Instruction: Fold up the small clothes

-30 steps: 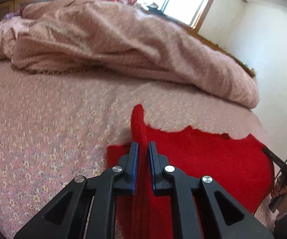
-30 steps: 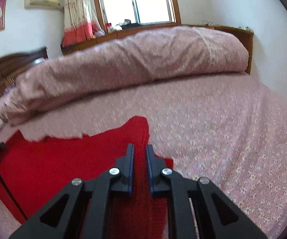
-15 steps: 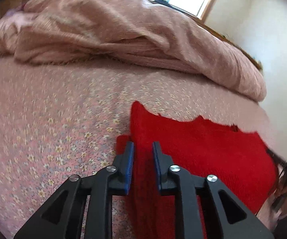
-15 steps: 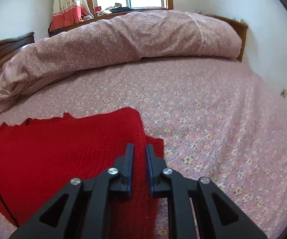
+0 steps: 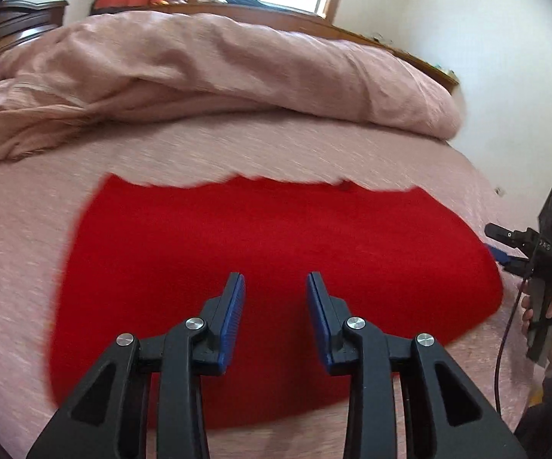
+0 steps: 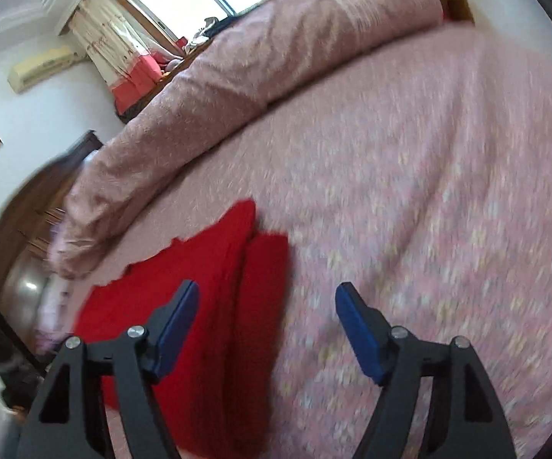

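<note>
Opening tongs (image 5: 276,287) above red garment (image 5: 276,229)

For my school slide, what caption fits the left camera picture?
Open tool above a red sweater on a pink bed.

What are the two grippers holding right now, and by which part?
Nothing. Both are opening with nothing between the jaws: the left gripper over the red garment on the bed, the right gripper at its edge.
</note>
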Available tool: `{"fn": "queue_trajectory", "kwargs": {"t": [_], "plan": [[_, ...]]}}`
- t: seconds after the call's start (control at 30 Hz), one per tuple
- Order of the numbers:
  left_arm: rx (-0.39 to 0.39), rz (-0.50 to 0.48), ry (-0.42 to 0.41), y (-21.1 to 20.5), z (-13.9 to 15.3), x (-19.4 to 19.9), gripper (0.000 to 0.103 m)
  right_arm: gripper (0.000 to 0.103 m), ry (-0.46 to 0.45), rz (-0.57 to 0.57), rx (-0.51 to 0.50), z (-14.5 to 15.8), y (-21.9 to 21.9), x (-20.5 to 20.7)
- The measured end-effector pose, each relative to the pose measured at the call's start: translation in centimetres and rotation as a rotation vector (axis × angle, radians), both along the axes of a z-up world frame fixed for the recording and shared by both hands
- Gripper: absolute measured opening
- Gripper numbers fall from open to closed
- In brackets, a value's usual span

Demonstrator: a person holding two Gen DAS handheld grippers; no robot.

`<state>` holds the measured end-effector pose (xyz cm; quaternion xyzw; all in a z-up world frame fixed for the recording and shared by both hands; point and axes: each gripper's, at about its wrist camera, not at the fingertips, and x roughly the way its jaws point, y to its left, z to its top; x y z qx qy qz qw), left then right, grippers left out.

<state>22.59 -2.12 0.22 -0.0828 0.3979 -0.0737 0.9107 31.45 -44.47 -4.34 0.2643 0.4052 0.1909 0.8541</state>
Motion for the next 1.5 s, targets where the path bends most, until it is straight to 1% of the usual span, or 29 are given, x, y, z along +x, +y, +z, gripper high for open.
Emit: {"fn": "queue_trajectory", "kwargs": {"t": [0.07, 0.13, 0.17, 0.23, 0.27, 0.3, 0.33, 0.37, 0.4, 0.47, 0.53, 0.57, 0.67, 0.73, 0.77, 0.87, 0.9, 0.97, 1.0, 1.03, 1.07, 1.1, 1.13, 1.2, 1.27, 1.33, 1.4, 1.47, 1.5], "plan": [[-0.001, 0.004, 0.004, -2.1, -0.5, 0.8, 0.027, 0.08, 0.043, 0.028, 0.091, -0.7, -0.6, -0.2], [-0.017, 0.007, 0.047, -3.4, -1.2, 1.7, 0.027, 0.086, 0.075, 0.07, 0.163, -1.0, -0.7, -0.5], [-0.02, 0.0, 0.069, -4.1, -1.6, 2.3, 0.027, 0.092, 0.096, 0.097, 0.182, -1.3, -0.3, -0.8], [0.02, 0.01, 0.11, -5.2, -2.4, 3.0, 0.028, 0.094, 0.139, 0.15, 0.168, -1.7, 0.5, -1.3], [0.053, 0.005, 0.112, -5.8, -2.5, 3.1, 0.028, 0.094, 0.163, 0.174, 0.144, -1.9, 1.1, -1.4], [0.09, -0.003, 0.112, -6.3, -2.3, 3.1, 0.028, 0.095, 0.173, 0.193, 0.12, -2.0, 1.7, -1.6], [0.1, -0.005, 0.117, -6.4, -2.2, 2.9, 0.028, 0.096, 0.166, 0.204, 0.097, -2.0, 2.2, -1.7], [0.094, -0.001, 0.125, -6.2, -1.8, 2.9, 0.028, 0.097, 0.169, 0.215, 0.099, -2.0, 2.5, -1.7], [0.084, 0.001, 0.127, -6.1, -1.5, 2.7, 0.028, 0.097, 0.188, 0.229, 0.134, -2.2, 2.7, -1.6], [0.031, -0.012, 0.133, -5.7, -1.1, 2.3, 0.028, 0.097, 0.223, 0.255, 0.208, -2.6, 3.0, -1.3], [-0.032, -0.024, 0.152, -5.6, -1.0, 2.0, 0.028, 0.097, 0.228, 0.269, 0.21, -2.8, 3.4, -0.9], [-0.044, -0.032, 0.164, -5.7, -1.1, 1.7, 0.028, 0.098, 0.226, 0.277, 0.204, -2.9, 3.9, -0.7], [-0.05, -0.046, 0.168, -6.0, -1.0, 1.2, 0.028, 0.098, 0.181, 0.272, 0.19, -2.7, 5.1, -0.2], [-0.076, -0.041, 0.167, -5.7, -0.8, 1.1, 0.028, 0.098, 0.128, 0.206, 0.194, -2.6, 5.1, 0.4], [-0.083, -0.019, 0.154, -5.5, -0.3, 1.0, 0.028, 0.098, 0.107, 0.181, 0.199, -2.6, 5.1, 0.8], [-0.154, -0.02, 0.096, -5.3, 1.3, 1.0, 0.019, 0.097, 0.102, 0.16, 0.207, -2.5, 5.2, 1.2], [-0.171, -0.042, 0.1, -5.7, 1.5, 1.3, 0.014, 0.092, 0.102, 0.174, 0.208, -2.5, 5.3, 1.1], [-0.146, -0.056, 0.118, -6.6, 1.3, 2.1, 0.011, 0.086, 0.12, 0.222, 0.211, -2.7, 5.5, 0.8], [-0.121, -0.048, 0.136, -7.0, 0.6, 2.6, 0.005, 0.083, 0.132, 0.248, 0.222, -2.9, 5.5, 0.7], [-0.101, -0.032, 0.161, -7.2, -0.3, 3.1, 0.003, 0.082, 0.14, 0.273, 0.227, -2.9, 5.5, 0.6], [-0.067, 0.005, 0.208, -7.4, -2.0, 3.7, 0.002, 0.078, 0.141, 0.282, 0.227, -3.0, 5.5, 0.5], [-0.072, 0.011, 0.219, -7.4, -2.8, 3.9, 0.001, 0.072, 0.141, 0.278, 0.238, -3.2, 5.5, 0.5], [-0.076, 0.017, 0.203, -7.4, -3.1, 3.8, 0.001, 0.067, 0.143, 0.268, 0.246, -3.5, 5.5, 0.6], [-0.048, 0.025, 0.2, -7.9, -2.7, 3.9, 0.001, 0.044, 0.159, 0.248, 0.267, -4.2, 5.3, 0.6], [-0.027, 0.026, 0.212, -8.1, -2.1, 3.9, 0.001, 0.03, 0.191, 0.247, 0.312, -4.9, 5.7, 0.9], [-0.032, 0.025, 0.209, -7.8, -0.8, 3.4, 0.0, 0.025, 0.183, 0.251, 0.295, -4.7, 6.2, 1.0], [-0.053, 0.054, 0.182, -6.8, -0.4, 2.7, 0.0, 0.022, 0.15, 0.24, 0.258, -3.3, 6.2, 0.6], [-0.092, 0.031, 0.256, -6.7, -2.7, 3.5, 0.0, 0.022, 0.112, 0.251, 0.217, -1.2, 6.6, 0.0], [-0.094, 0.013, 0.24, -6.7, -3.4, 3.8, 0.0, 0.021, 0.085, 0.26, 0.186, 0.0, 7.0, -0.4]]}}
